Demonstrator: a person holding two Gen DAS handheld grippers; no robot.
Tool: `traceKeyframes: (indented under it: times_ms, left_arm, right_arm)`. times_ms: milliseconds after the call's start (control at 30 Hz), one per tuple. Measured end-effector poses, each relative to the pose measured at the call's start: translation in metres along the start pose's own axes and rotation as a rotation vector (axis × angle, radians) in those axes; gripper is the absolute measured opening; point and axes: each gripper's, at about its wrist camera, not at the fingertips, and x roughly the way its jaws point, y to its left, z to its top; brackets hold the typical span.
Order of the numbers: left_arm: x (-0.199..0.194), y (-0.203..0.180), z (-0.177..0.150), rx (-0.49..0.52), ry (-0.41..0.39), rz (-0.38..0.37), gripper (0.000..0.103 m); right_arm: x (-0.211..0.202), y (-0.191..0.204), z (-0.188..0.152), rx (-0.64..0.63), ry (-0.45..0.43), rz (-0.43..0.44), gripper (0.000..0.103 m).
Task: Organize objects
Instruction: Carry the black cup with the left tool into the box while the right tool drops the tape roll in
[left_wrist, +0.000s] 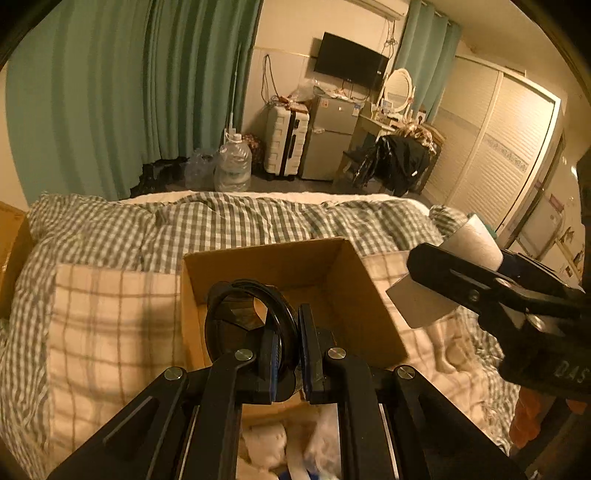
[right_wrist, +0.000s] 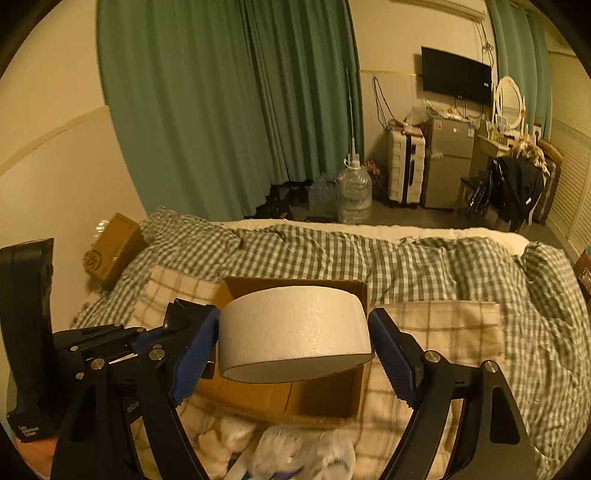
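An open cardboard box sits on the bed; it also shows in the right wrist view. My left gripper is shut on a black ring-shaped object and holds it over the box's near left side. My right gripper is shut on a wide white tape roll, held above the box. In the left wrist view the right gripper and the roll hang just right of the box. The left gripper shows at the left of the right wrist view.
The bed has a green checked quilt and a beige plaid cloth. A small brown carton lies at the bed's left edge. White crumpled items lie in front of the box. Water jug, suitcase and fridge stand beyond.
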Motion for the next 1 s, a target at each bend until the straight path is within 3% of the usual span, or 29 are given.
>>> traceKeyframes:
  times_ms: [167, 267, 333, 367, 400, 633, 1000]
  left_arm:
    - [0.036, 0.007, -0.005, 0.008, 0.030, -0.003, 0.009]
    - [0.046, 0.010, -0.010, 0.006, 0.047, 0.015, 0.017]
    - [0.050, 0.012, -0.012, 0.003, 0.062, 0.022, 0.045]
    - [0.048, 0.013, -0.013, 0.001, 0.053, 0.039, 0.071]
    - [0.044, 0.013, -0.014, -0.002, 0.036, 0.050, 0.084]
    - [0.010, 0.013, -0.014, -0.016, 0.005, 0.082, 0.085]
    - [-0.095, 0.004, -0.029, -0.025, -0.129, 0.167, 0.094]
  right_arm:
    - [0.038, -0.013, -0.003, 0.025, 0.028, 0.002, 0.082]
    - [0.051, -0.021, -0.007, 0.059, 0.027, 0.032, 0.086]
    - [0.055, -0.024, -0.009, 0.081, 0.024, 0.018, 0.098]
    - [0.054, -0.025, -0.011, 0.083, 0.015, -0.004, 0.098]
    - [0.052, -0.025, -0.011, 0.084, 0.011, -0.013, 0.098]
    - [0.017, -0.040, -0.014, 0.083, -0.003, -0.068, 0.098]
    - [-0.100, -0.029, -0.028, 0.033, -0.067, -0.161, 0.098]
